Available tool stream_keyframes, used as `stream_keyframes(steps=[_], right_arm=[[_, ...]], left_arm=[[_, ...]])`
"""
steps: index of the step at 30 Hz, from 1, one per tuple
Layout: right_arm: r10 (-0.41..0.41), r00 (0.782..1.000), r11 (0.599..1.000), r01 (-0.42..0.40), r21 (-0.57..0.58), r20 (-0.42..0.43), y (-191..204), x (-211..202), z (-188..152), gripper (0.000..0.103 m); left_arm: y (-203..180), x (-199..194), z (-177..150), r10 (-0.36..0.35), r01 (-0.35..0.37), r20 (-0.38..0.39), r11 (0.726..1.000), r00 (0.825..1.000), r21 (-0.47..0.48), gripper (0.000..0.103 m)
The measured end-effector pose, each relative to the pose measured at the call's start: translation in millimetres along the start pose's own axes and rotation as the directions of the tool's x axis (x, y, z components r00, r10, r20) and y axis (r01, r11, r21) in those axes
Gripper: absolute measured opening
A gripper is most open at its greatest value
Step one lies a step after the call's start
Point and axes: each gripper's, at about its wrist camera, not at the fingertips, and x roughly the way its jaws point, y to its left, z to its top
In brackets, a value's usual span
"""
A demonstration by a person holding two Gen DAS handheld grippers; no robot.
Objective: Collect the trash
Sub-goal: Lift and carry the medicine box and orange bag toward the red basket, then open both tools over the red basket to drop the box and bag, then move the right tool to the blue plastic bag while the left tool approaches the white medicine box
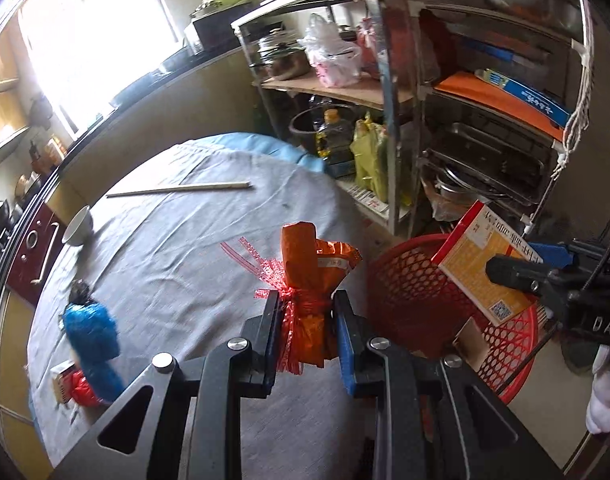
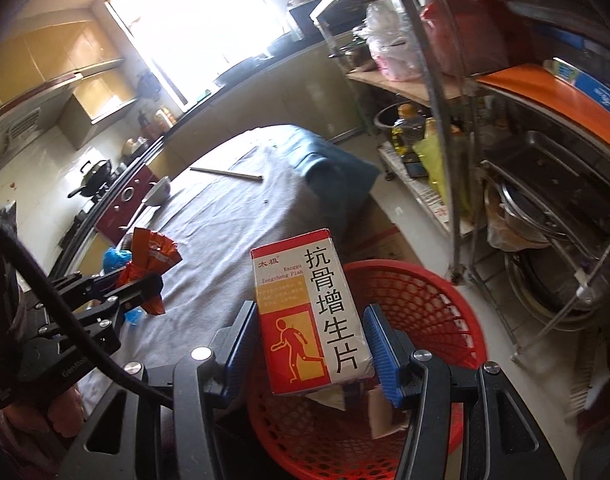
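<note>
Left gripper [image 1: 305,320] clamps orange wrapper [image 1: 309,280] over clothed table [image 1: 177,240], right gripper [image 2: 309,340] pinches medicine box [image 2: 311,312] above red basket [image 2: 425,304]; blue bag [image 1: 91,336], bowl [image 1: 79,224], chopsticks [image 1: 181,190] nearby.

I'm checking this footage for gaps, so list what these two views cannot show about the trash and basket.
- Red basket contents: right wrist view, mostly hidden by the medicine box and right gripper.
- Orange wrapper lower end: left wrist view, hidden between the left gripper fingers.
- Small box by the blue bag: left wrist view, print too small.
</note>
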Motion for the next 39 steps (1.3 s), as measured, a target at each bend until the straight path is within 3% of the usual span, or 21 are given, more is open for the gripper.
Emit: stream_keyframes(steps=[12, 13, 16, 17, 26, 39], right_arm=[[-0.057, 0.998, 0.996, 0.059, 0.072, -0.032, -32.3, 3.2, -11.9, 0.059], [-0.057, 0.998, 0.995, 0.060, 0.083, -0.038, -34.7, 3.8, -12.2, 0.059], [-0.057, 0.997, 0.993, 0.061, 0.103, -0.042, -39.6, 3.7, -12.8, 0.059], [-0.053, 0.998, 0.992, 0.057, 0.109, -0.044, -40.6, 3.7, -12.5, 0.059], [-0.040, 0.997, 0.991, 0.048, 0.123, -0.063, -37.9, 7.9, -11.6, 0.060], [-0.027, 0.997, 0.996, 0.033, 0.084, -0.072, -14.1, 14.0, -7.3, 0.060]], left_arm=[[-32.1, 12.5, 4.6, -0.053, 0.053, 0.030, 0.999, 0.998, 0.010, 0.028], [-33.7, 13.2, 4.8, -0.060, 0.060, 0.027, 0.998, 0.998, 0.014, 0.031], [-38.3, 13.3, 4.7, -0.051, 0.050, 0.027, 0.998, 0.998, 0.034, 0.059], [-38.8, 11.1, 3.8, -0.048, 0.047, 0.040, 0.998, 0.998, 0.039, 0.061], [-35.2, 3.9, 2.2, -0.047, 0.045, 0.042, 0.998, 0.998, 0.049, 0.065], [26.2, -17.3, -0.2, 0.087, -0.078, 0.094, 0.993, 0.992, -0.093, 0.067]])
